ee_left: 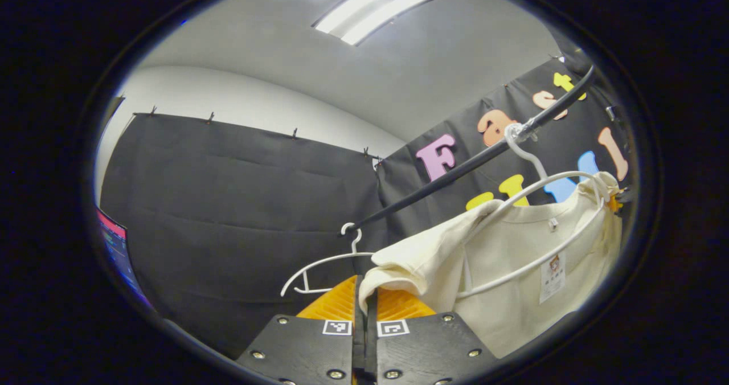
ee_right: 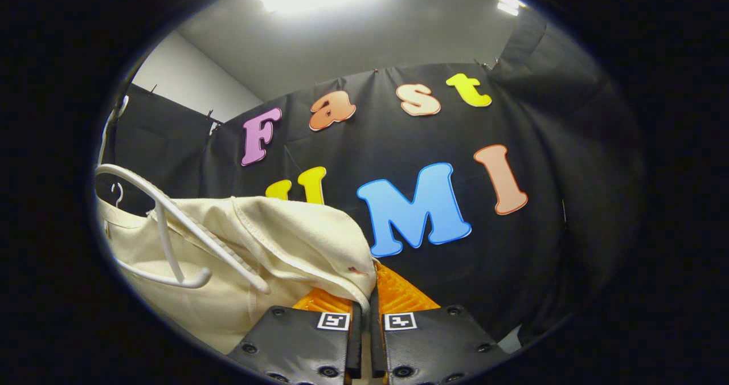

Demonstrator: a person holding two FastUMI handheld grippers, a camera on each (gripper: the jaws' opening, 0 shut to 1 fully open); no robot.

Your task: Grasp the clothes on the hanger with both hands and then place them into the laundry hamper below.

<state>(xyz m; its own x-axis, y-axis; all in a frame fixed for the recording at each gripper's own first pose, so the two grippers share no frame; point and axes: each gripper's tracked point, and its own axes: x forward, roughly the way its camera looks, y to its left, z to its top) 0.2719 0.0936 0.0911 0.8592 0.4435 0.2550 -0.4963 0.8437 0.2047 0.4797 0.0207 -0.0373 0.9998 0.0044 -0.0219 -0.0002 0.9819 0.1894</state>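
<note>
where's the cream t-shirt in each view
Left gripper view: the t-shirt fills the lower right, on a white hanger, its sleeve pinched in the left gripper.
Right gripper view: it lies lower left, its other sleeve in the right gripper.
Shared landmark: the white hanger.

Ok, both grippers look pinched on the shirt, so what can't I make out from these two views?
- Laundry hamper: below both views' lower edges.
- Cream shirt hem: cut off by the left gripper view's edge.
- Left gripper and right gripper pads: covered by shirt fabric.
- Neck label: too small.
</note>
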